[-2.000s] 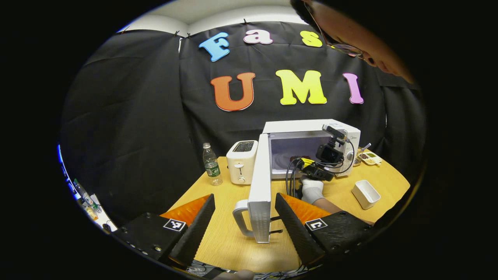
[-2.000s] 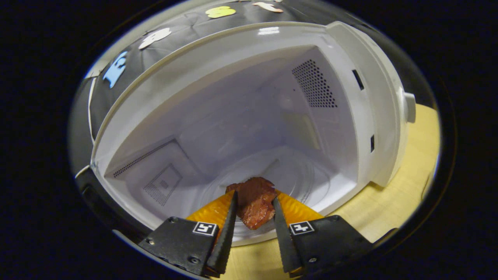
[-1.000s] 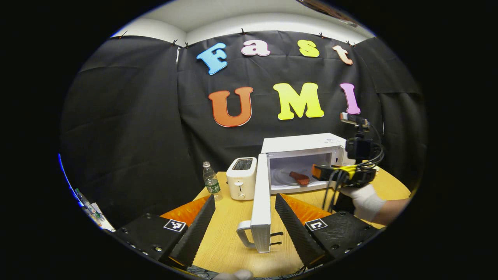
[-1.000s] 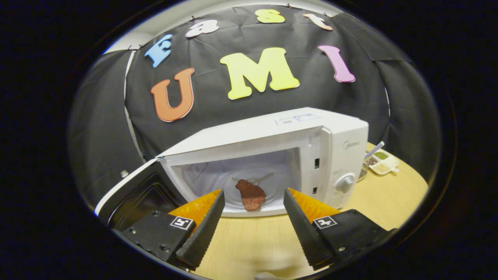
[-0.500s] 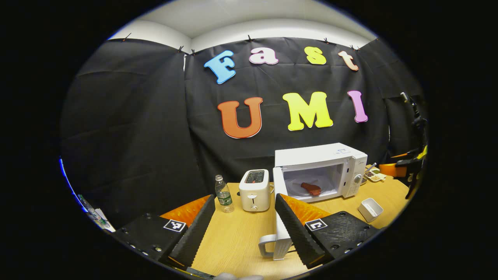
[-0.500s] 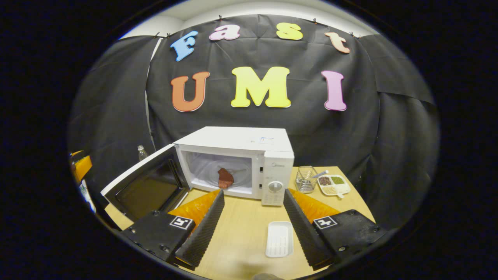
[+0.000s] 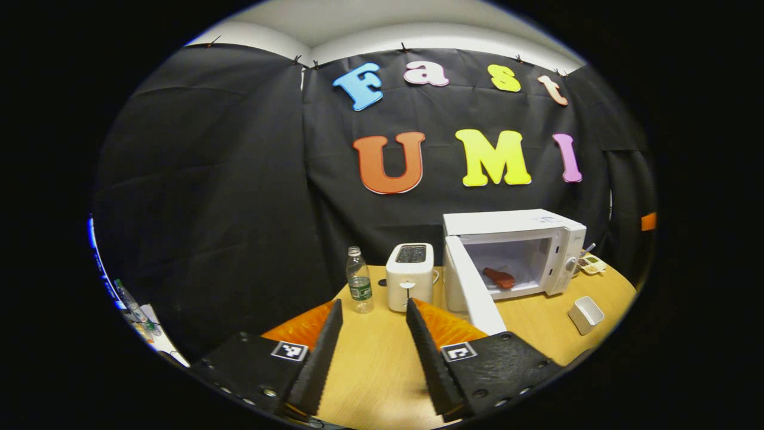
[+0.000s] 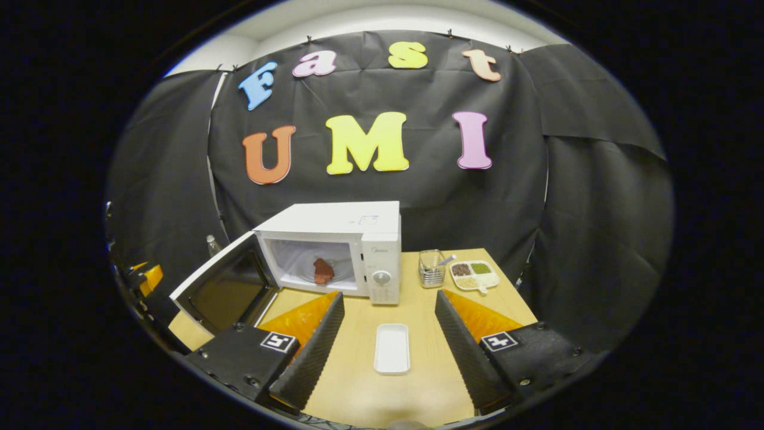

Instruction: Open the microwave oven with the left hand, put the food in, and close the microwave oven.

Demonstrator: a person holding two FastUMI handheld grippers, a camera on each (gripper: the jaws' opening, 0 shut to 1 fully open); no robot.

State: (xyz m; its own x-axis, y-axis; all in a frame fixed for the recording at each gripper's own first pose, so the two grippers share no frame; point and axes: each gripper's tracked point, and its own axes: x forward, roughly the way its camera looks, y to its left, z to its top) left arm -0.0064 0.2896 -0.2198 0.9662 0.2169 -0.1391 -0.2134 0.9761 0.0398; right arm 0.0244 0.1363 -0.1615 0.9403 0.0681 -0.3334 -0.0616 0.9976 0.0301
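Note:
The white microwave (image 7: 519, 224) (image 8: 340, 218) stands at the back of the wooden table with its door (image 7: 471, 289) (image 8: 224, 292) swung wide open. A reddish-brown piece of food (image 7: 500, 277) (image 8: 323, 270) lies on the turntable inside. My left gripper (image 7: 367, 358) is open, held back from the table's near edge, to the left of the door, with nothing between its fingers. My right gripper (image 8: 385, 346) is open too, pulled back over the table in front of the microwave, empty. Part of the left gripper (image 8: 146, 278) shows at the far left of the right gripper view.
A white toaster (image 7: 410, 276) and a water bottle (image 7: 359, 289) stand left of the microwave. A small white rectangular tray (image 8: 392, 349) (image 7: 585, 314) lies in front of it. To its right are a wire holder (image 8: 431, 269) and a divided dish (image 8: 474, 275) of grains.
The right gripper let go of the food inside the microwave and drew back out. Both grippers moved away from the oven; the left one shifted left and narrowed its jaws a little.

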